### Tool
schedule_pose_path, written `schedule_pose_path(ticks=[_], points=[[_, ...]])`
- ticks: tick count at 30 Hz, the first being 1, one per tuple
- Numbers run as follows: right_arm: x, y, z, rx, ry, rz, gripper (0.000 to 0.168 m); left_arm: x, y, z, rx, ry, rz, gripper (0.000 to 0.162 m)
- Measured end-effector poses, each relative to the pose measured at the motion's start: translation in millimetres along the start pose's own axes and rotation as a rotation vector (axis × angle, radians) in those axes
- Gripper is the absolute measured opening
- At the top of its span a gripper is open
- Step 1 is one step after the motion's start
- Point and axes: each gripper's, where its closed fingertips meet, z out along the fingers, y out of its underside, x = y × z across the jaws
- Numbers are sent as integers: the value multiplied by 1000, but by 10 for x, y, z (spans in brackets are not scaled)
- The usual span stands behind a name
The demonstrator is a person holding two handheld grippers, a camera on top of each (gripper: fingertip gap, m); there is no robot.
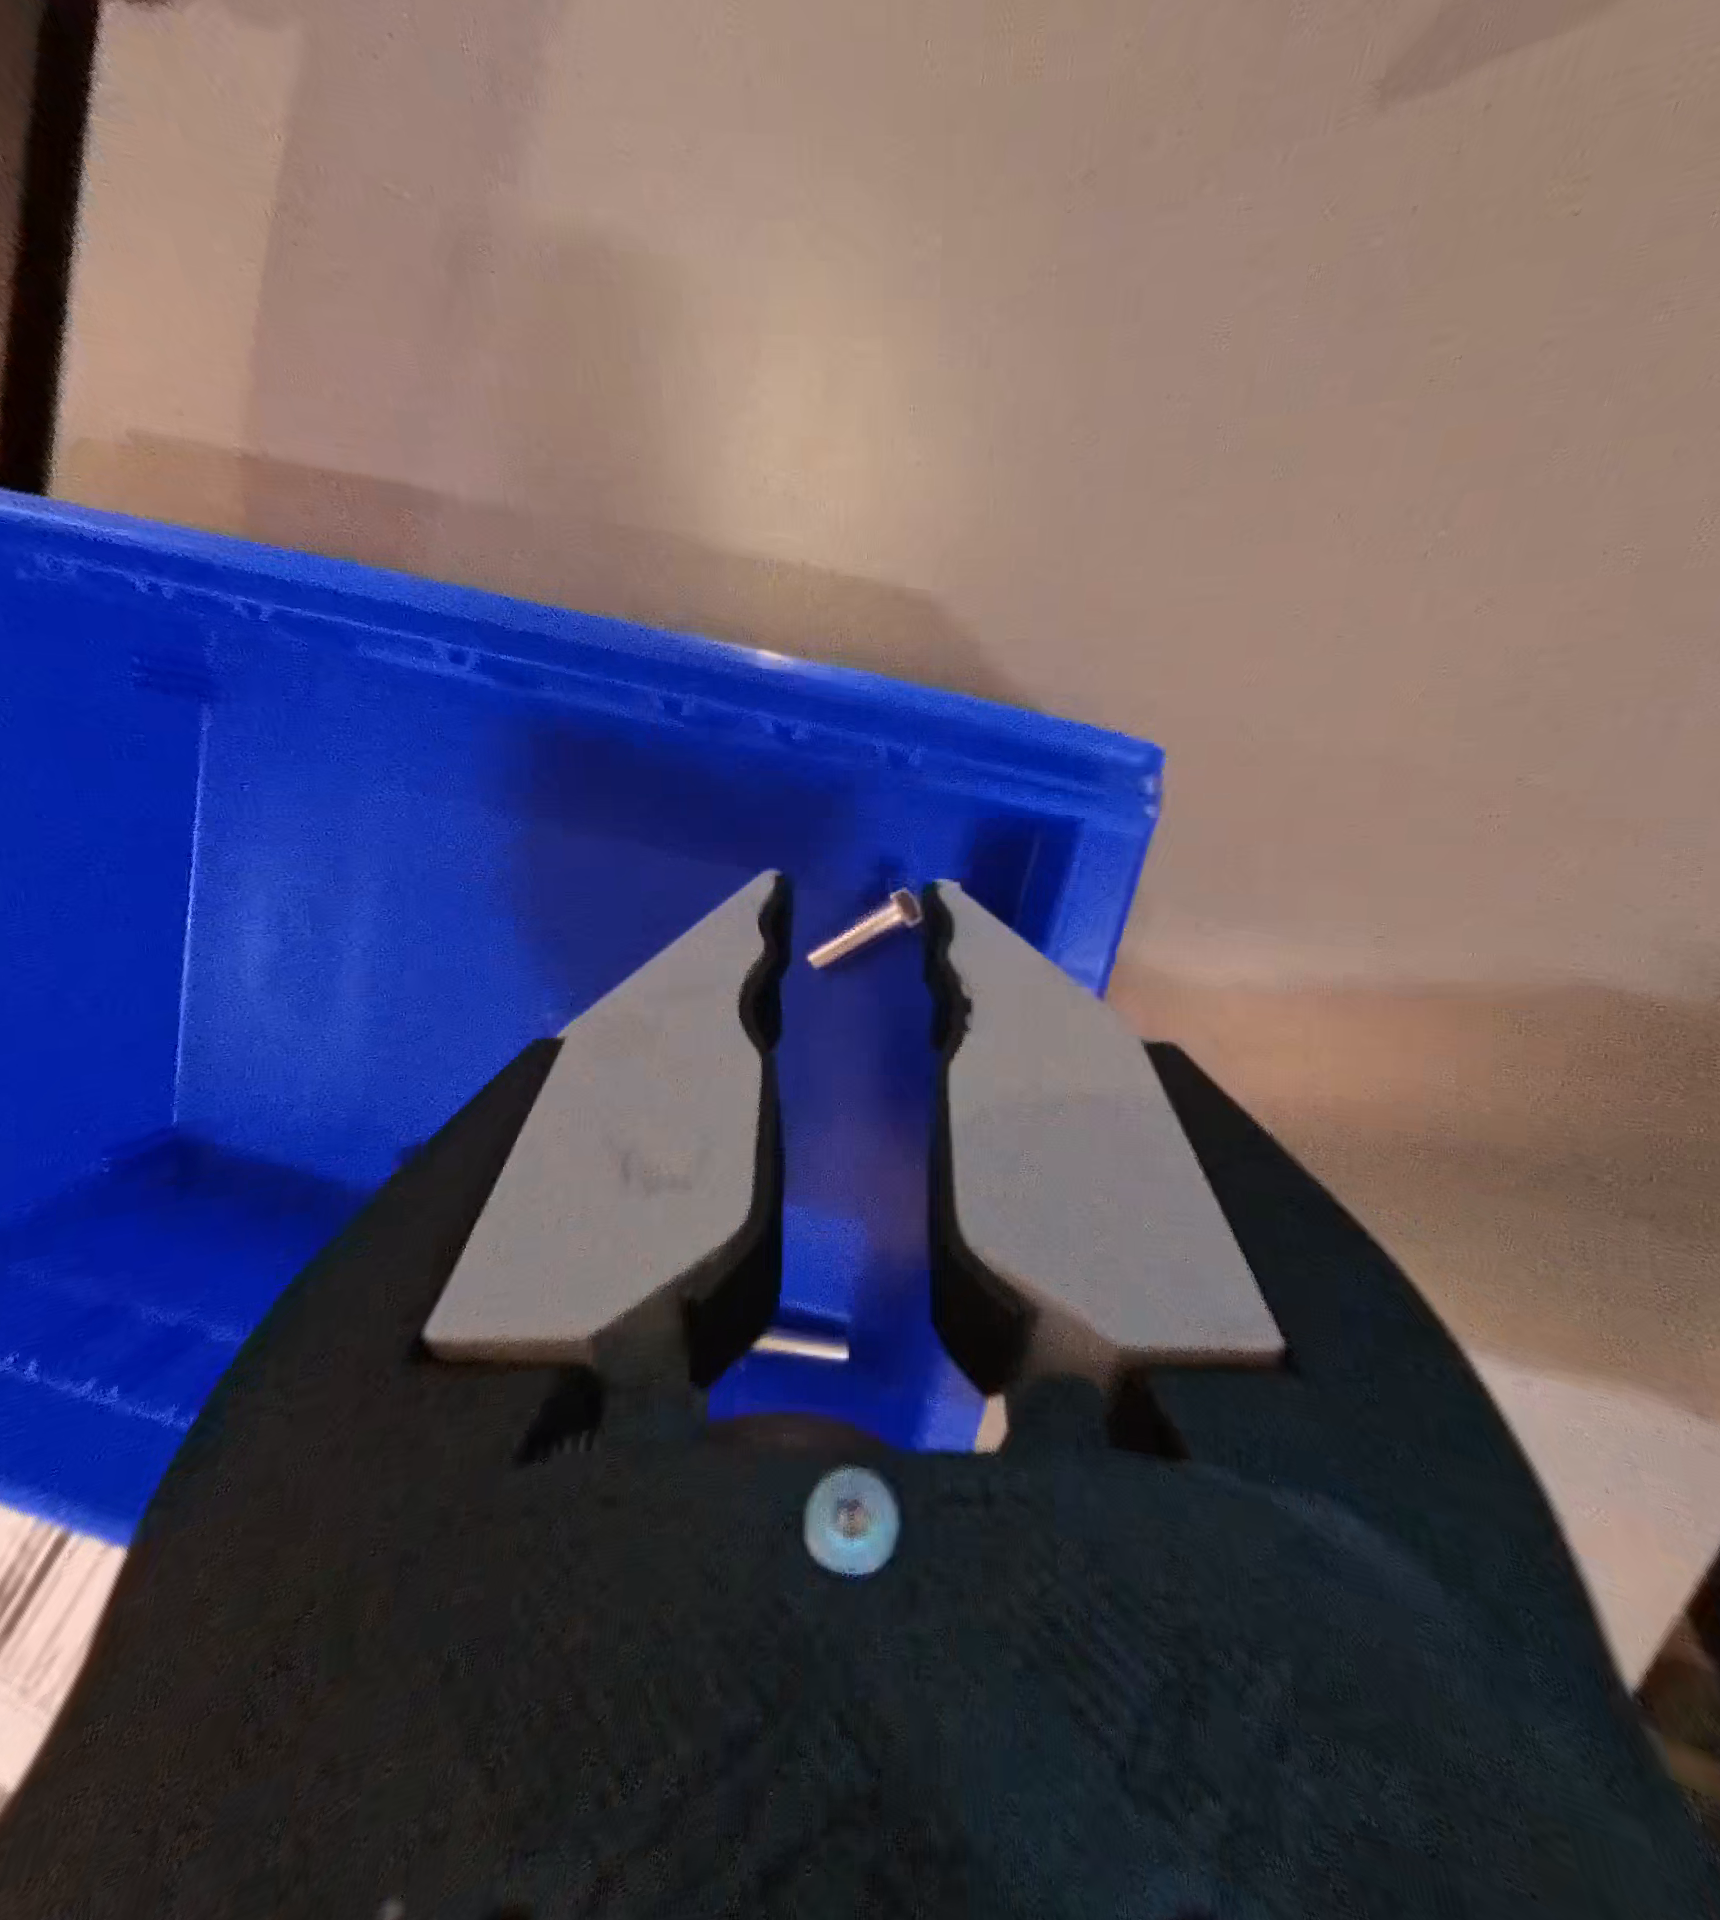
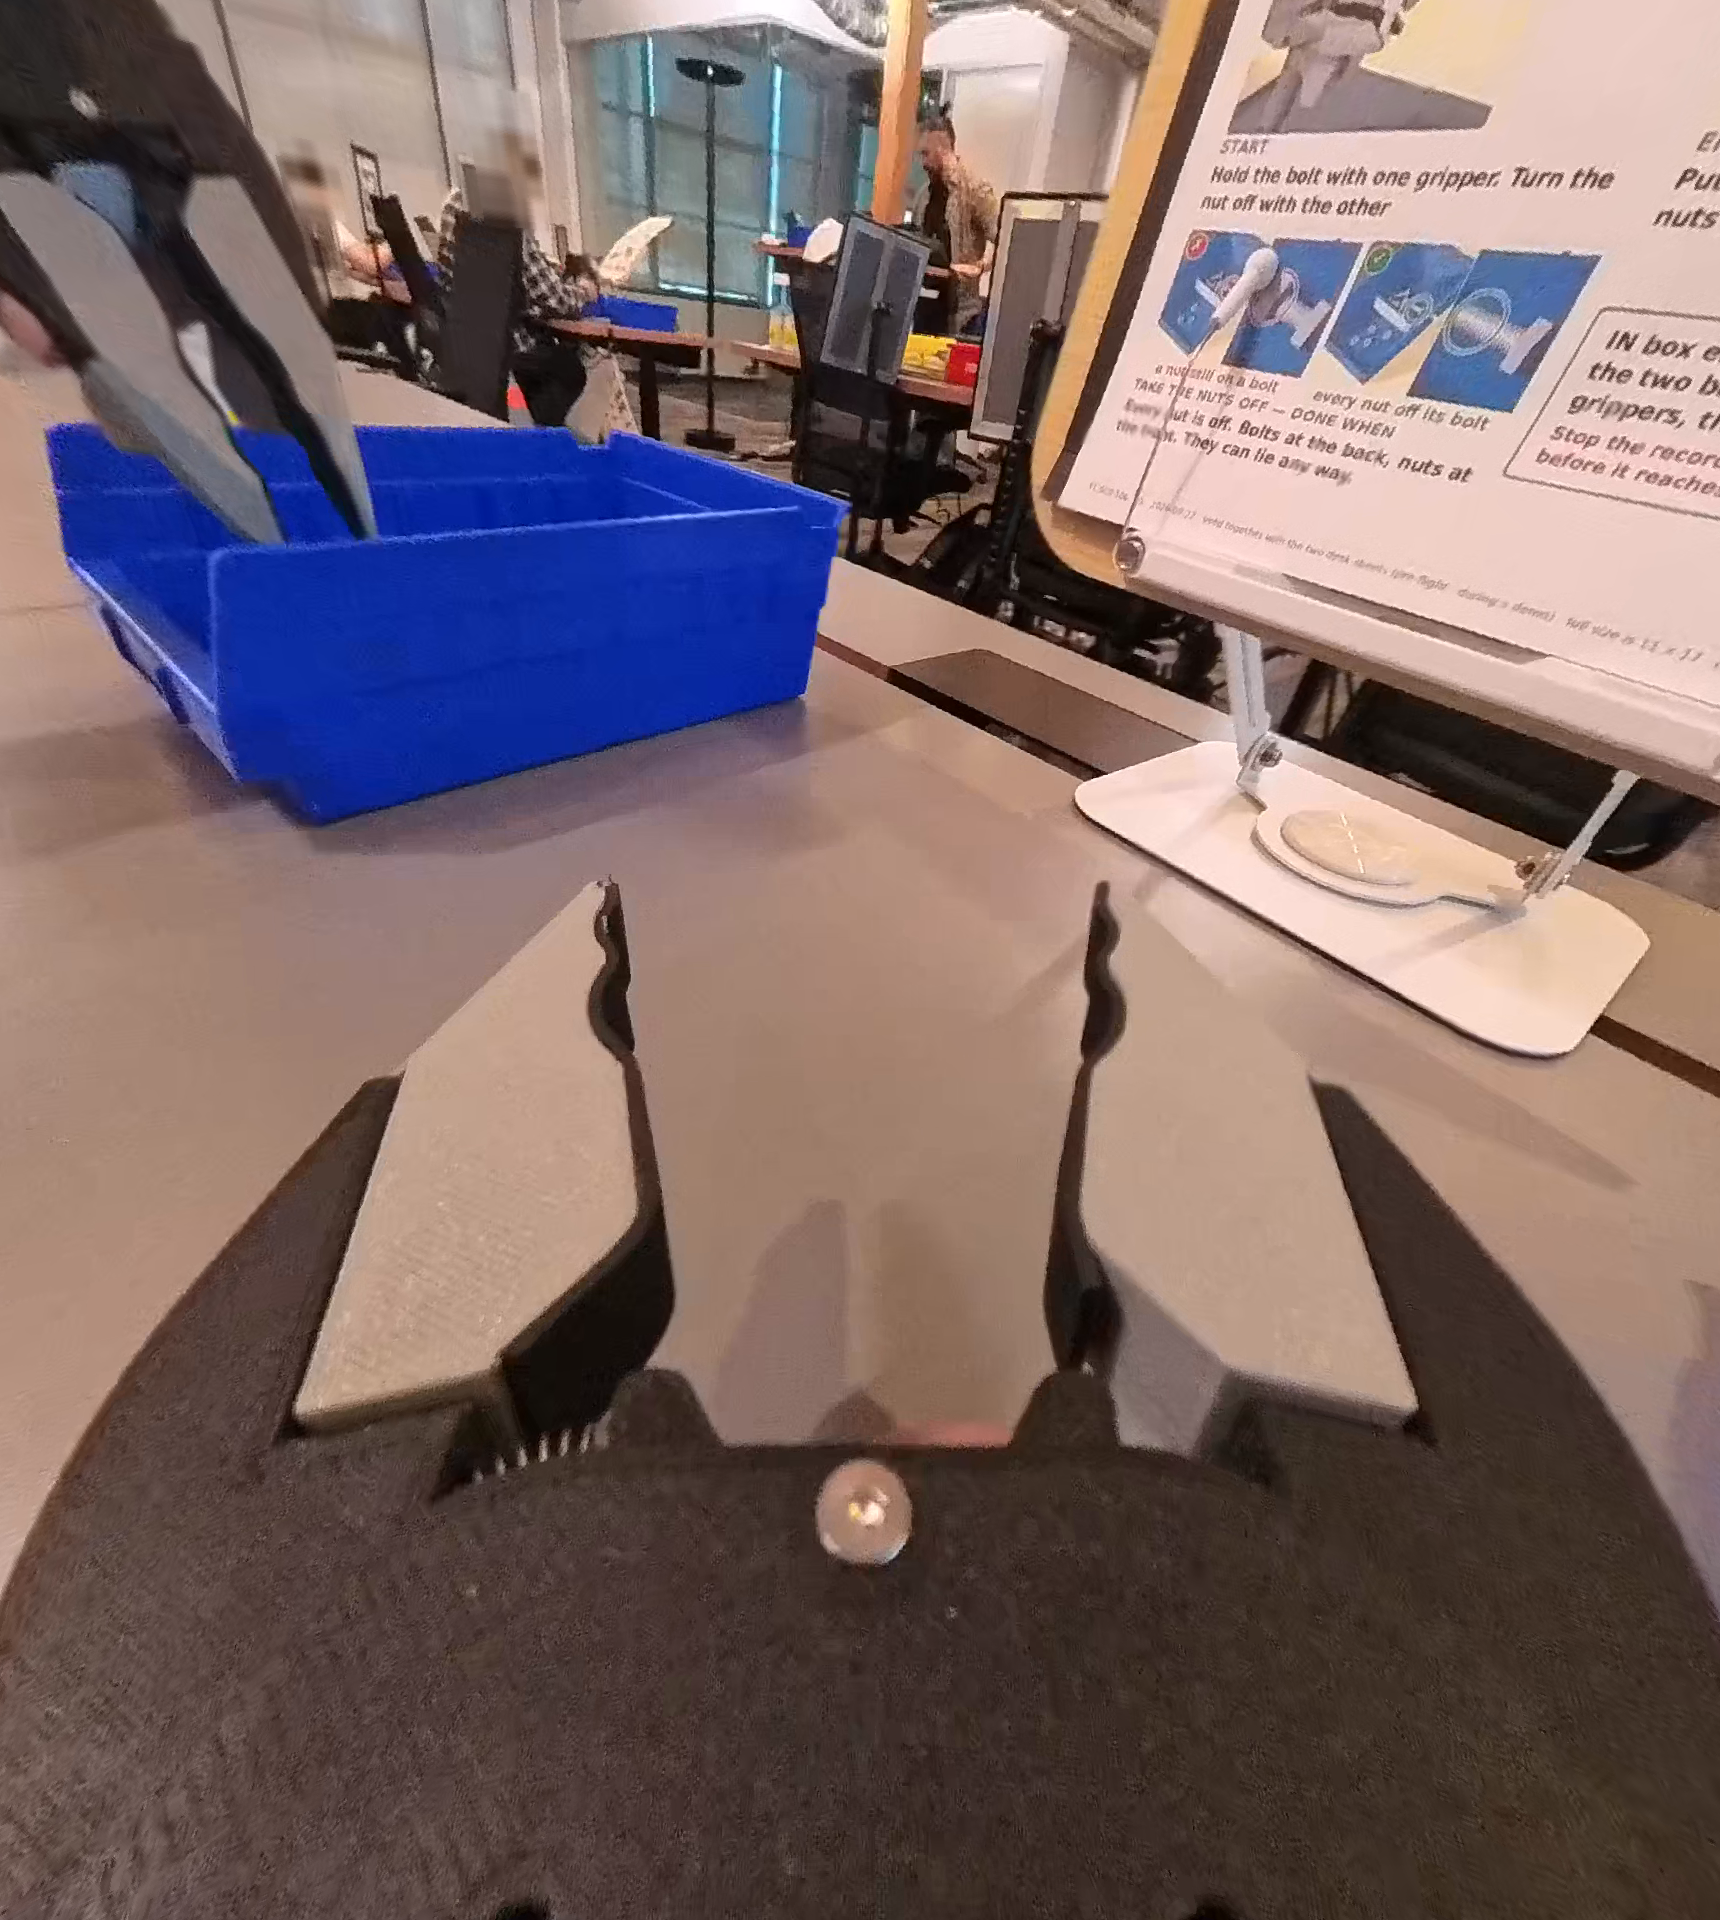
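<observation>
My left gripper [image 1: 858, 885] points down into a blue plastic bin [image 1: 316, 831], its jaws a narrow gap apart. A small silver bolt [image 1: 861, 932] lies slanted between the fingertips, its head next to the right fingertip [image 1: 944, 914]; the jaws do not clamp it. In the right wrist view the left gripper [image 2: 321, 532] reaches into the divided blue bin [image 2: 482, 665] from above. My right gripper [image 2: 856, 894] is wide open and empty, low over the grey table [image 2: 835, 1039], well short of the bin.
A white stand [image 2: 1355, 904] holding a printed sheet [image 2: 1458, 343] stands at the table's right edge. A white barcode label [image 1: 4, 1621] lies beside the bin. Desks, chairs and people are far behind the table. Some 25 centimeters of space lies between my two pairs of fingers.
</observation>
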Motion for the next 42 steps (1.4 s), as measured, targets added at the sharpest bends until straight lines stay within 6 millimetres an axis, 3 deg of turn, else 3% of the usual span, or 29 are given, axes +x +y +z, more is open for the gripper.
schedule_pose_path(ticks=[4,9,14,21,25,32,37,42], points=[[32,24,12,-3,-31,72,86,17,305,261,-208,83,130,11],[8,7,24,14,-77,113,85,-33,545,474,-322,97,279,4],[-12,3,30,16,-89,111,83,-36,456,630,-285,104,373,10],[0,-1,27,20,-98,134,81,-31,425,640,-258,98,414,12],[14,-6,22,25,-105,155,80,-28,406,671,-221,85,435,30],[69,-19,5,41,-102,200,77,72,372,722,-200,163,400,8],[92,-33,-12,54,-108,224,74,-20,473,606,-204,89,365,8],[37,-29,-11,43,-118,195,72,-197,344,4,-106,-95,283,8]])
